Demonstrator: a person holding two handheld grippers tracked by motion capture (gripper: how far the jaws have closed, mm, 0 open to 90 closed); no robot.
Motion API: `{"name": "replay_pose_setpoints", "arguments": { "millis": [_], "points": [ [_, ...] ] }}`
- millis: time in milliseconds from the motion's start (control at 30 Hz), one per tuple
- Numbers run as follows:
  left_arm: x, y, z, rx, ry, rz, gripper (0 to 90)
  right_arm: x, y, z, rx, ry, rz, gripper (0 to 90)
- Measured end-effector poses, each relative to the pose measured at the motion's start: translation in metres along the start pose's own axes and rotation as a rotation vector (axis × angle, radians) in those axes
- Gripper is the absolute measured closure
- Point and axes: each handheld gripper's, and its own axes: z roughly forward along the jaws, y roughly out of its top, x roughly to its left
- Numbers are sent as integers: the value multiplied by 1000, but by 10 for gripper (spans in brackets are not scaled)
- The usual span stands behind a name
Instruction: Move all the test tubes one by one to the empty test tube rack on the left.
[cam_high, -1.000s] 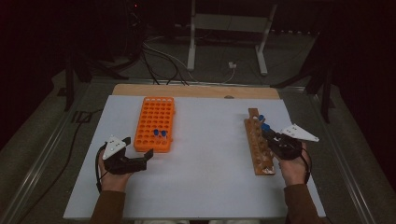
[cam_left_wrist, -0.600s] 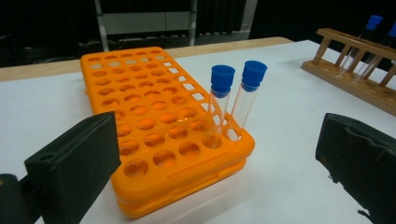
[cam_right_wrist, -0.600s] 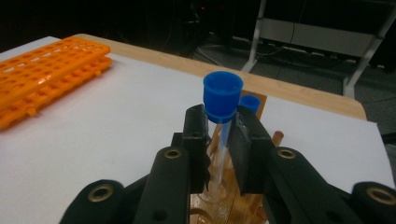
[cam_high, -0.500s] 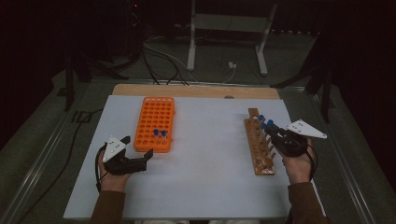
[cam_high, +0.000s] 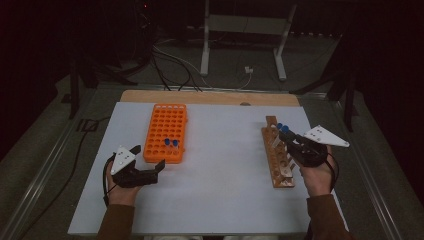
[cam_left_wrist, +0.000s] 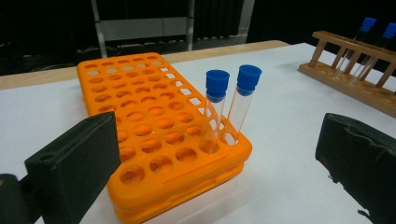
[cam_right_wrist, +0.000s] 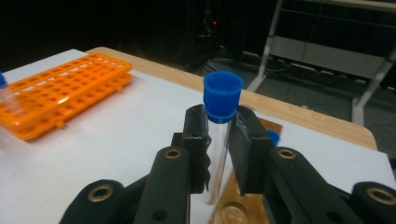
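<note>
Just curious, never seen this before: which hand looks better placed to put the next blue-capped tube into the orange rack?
Probably the right: its claw is already shut on a blue-capped tube above the wooden rack. The left claw sits open and empty beside the orange rack.

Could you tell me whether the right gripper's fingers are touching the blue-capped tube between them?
Touching. In the right gripper view both fingers press on the tube just below its cap.
</note>
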Motion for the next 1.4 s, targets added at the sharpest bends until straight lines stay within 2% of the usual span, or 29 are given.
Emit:
{"name": "replay_pose_setpoints", "arguments": {
  "millis": [333,833,1100,1200,1400],
  "points": [
    [-4,4,-1,-10,-18,-5,7,26,3,17,3,77,-10,771],
    [-14,10,5,33,-46,-2,13,65,6,41,4,183,-18,772],
    [-25,13,8,51,-66,28,14,83,4,50,1,237,-7,771],
    [-30,15,9,43,-74,40,35,89,4,54,2,254,-12,771],
    [-39,17,12,49,-119,42,54,100,4,58,4,294,-3,772]
  ]
}}
